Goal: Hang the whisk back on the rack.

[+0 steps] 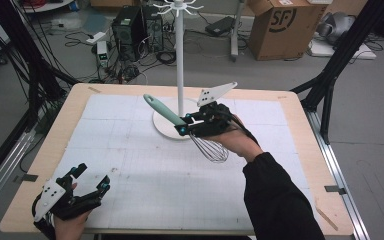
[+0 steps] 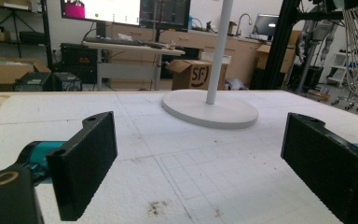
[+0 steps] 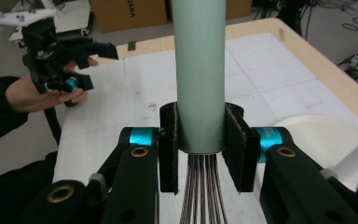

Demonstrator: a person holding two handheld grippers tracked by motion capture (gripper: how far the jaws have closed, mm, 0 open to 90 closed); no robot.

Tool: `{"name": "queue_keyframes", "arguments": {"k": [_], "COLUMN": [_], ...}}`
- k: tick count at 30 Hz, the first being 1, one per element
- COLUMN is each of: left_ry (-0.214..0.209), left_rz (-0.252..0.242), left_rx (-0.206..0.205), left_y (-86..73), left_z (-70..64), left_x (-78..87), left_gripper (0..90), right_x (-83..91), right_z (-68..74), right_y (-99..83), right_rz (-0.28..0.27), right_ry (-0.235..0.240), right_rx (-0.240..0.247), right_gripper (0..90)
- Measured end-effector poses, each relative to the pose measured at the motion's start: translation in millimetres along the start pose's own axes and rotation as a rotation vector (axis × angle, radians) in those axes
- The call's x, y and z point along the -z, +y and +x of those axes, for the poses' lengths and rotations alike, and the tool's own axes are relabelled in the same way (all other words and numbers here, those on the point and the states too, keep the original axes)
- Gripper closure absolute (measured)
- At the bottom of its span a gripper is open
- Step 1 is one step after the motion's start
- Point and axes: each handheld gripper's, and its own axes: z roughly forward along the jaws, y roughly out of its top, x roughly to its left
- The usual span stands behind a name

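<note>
Gripping a whisk (image 1: 180, 122) beside the white stand (image 1: 179, 65), the right gripper (image 1: 184, 125); left gripper (image 1: 91, 179) spread empty, well apart from it

Right gripper (image 1: 186, 123): clamped on whisk (image 1: 190, 130), pale green handle rising up-left, wire loops hanging below beside the hand. White stand (image 1: 179, 60): directly behind gripper, round base partly covered. Left gripper (image 1: 91, 179): jaws apart, well apart toward near-left table (image 1: 305, 150) corner.
</note>
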Motion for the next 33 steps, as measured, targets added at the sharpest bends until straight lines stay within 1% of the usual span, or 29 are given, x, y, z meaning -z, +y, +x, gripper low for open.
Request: {"name": "queue_keyframes", "arguments": {"k": [3,6,8,9,12,15,16,18,19,21,22,26,27,30,33], "left_ry": [-0.001,-0.002,-0.003,-0.001,0.002,0.003,0.002,-0.001,-0.002,-0.005,-0.007,-0.008,-0.008,-0.010,-0.013], "left_rz": [-0.001,0.000,0.000,0.001,-0.002,-0.003,-0.003,-0.006,-0.007,-0.006,-0.005,-0.007,-0.008,-0.009,-0.012], "left_rx": [-0.003,-0.005,-0.005,-0.005,-0.001,-0.003,-0.003,-0.003,-0.003,0.000,-0.001,0.000,0.000,0.004,0.009], "left_y": [0.2,0.2,0.1,0.1,0.3,0.7,0.8,0.9,0.9,0.8,0.8,1.2,1.2,1.2,1.0], "left_z": [-0.1,-0.5,-0.5,-0.4,0.3,0.5,0.2,-0.4,-0.5,-0.7,-0.7,-0.5,-0.4,0.2,0.8], "left_x": [0.2,-0.1,-0.1,-0.1,0.1,0.2,0.2,0.3,0.2,-0.3,-0.5,-0.5,-0.4,-0.2,-0.3], "left_gripper": [10.9,10.9,10.9,10.9,10.9,10.9,10.9,10.9,11.0,11.0,10.9,11.0,11.0,10.9,11.0], "right_x": [5.6,11.0,15.0,17.8,25.7,36.1,39.1,43.9,47.7,52.4,55.1,64.6,67.3,74.6,80.6], "right_z": [-2.6,-4.9,-7.1,-9.3,-13.6,-18.2,-19.6,-22.5,-24.8,-27.6,-29.0,-35.4,-36.6,-42.3,-47.9], "right_y": [5.4,9.4,11.8,13.6,18.4,24.6,26.3,29.6,31.6,34.7,36.6,45.5,47.5,51.7,54.3], "right_rz": [-0.018,-0.041,-0.046,-0.056,-0.078,-0.100,-0.106,-0.108,-0.119,-0.133,-0.136,-0.156,-0.165,-0.198,-0.212], "right_ry": [-0.010,-0.008,-0.010,-0.019,-0.028,-0.055,-0.055,-0.067,-0.070,-0.071,-0.081,-0.096,-0.095,-0.103,-0.121], "right_rx": [-0.015,-0.025,-0.032,-0.030,-0.036,-0.044,-0.052,-0.050,-0.064,-0.075,-0.080,-0.083,-0.091,-0.101,-0.107], "right_gripper": [69.2,69.2,69.2,69.1,69.2,69.2,69.2,69.2,69.2,69.2,69.2,69.2,69.1,69.2,69.1]}}
